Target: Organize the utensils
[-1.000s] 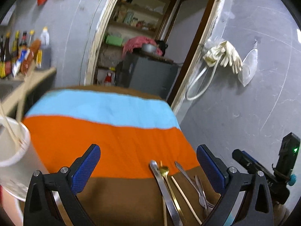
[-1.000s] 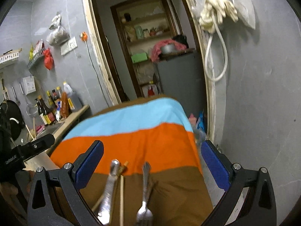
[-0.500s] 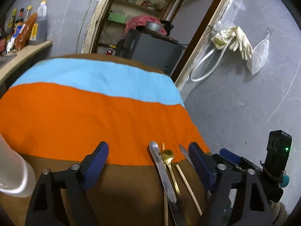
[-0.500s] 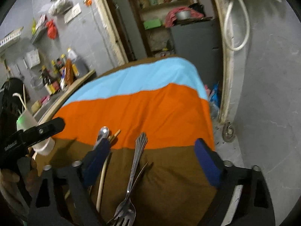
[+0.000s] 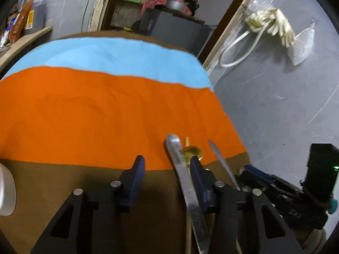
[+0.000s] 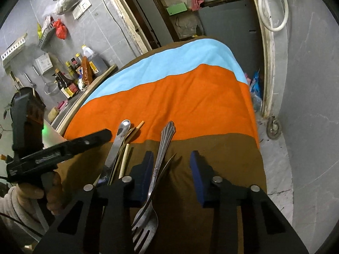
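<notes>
Both grippers are hanging released over our striped surface: we are lowering the left gripper beside the steel tongs, and the right gripper astride the ornate fork. We are judging this the pick-up step, so next we are needing to centre and close on one utensil, sparing the gold spoon and chopsticks alongside, with the white cup waiting left.
</notes>
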Available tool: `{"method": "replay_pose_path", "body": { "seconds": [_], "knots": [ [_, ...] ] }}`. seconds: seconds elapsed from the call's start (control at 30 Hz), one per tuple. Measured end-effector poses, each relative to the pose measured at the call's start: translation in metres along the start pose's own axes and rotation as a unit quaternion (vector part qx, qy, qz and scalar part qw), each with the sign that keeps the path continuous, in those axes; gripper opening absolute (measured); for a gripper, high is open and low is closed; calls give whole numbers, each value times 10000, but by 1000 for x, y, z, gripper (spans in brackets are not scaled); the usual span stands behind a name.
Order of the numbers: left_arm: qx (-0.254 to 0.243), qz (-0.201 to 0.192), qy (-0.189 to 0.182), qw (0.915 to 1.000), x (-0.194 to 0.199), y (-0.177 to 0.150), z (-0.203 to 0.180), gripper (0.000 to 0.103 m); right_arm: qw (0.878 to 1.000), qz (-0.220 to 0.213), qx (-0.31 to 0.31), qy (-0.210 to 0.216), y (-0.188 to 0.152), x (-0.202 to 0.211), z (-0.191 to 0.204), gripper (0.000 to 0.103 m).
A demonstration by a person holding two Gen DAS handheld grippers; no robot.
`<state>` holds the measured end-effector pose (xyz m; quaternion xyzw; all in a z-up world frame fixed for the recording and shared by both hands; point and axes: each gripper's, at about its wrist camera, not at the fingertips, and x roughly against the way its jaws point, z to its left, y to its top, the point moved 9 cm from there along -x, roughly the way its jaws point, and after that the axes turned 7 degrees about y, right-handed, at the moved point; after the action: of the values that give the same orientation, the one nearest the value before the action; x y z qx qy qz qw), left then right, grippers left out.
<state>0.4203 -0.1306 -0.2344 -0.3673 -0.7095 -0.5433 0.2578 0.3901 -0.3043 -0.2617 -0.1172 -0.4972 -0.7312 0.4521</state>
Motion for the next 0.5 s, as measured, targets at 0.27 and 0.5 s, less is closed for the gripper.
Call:
{"method": "replay_pose_path", "body": {
  "seconds": [0.27,0.5],
  "knots": [
    [-4,166,-96,9998,-7,5,-3,34,9997,3,-150,175,-4,-2,-4,30],
    [310,318,-115,9989,-17,11,1,24,9996,58,-157,214,-4,-2,-5,30]
  ]
}}
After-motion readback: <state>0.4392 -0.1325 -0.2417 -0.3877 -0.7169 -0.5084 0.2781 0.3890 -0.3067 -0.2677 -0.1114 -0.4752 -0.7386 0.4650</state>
